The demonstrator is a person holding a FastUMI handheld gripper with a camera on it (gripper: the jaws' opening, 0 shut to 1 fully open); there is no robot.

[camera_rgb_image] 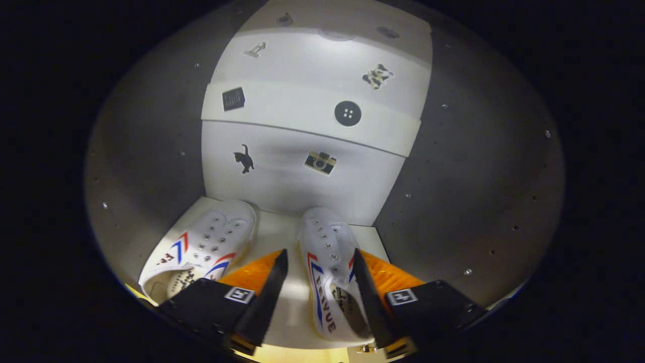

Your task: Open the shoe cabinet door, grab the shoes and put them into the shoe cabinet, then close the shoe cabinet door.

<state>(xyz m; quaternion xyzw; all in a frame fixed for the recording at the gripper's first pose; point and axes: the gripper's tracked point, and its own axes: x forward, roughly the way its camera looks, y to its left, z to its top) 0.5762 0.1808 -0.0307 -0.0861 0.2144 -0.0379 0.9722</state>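
Two white canvas shoes with red and blue stripes stand on a white base board [274, 229] in front of the white shoe cabinet [302, 186]. The right shoe [327, 252] lies between the fingers of my gripper [320, 264], toe toward the cabinet. The right finger [365, 287] sits against its side, while a gap shows between the left finger [272, 287] and the shoe. The gripper is open. The left shoe [206, 247] lies outside the left finger, angled away. The cabinet front is made of stacked white panels with stickers; the middle panel [302, 113] stands slightly proud of the others.
Grey walls [463, 191] flank the cabinet on both sides, close to the base board's edges. A narrow strip of bare board separates the two shoes.
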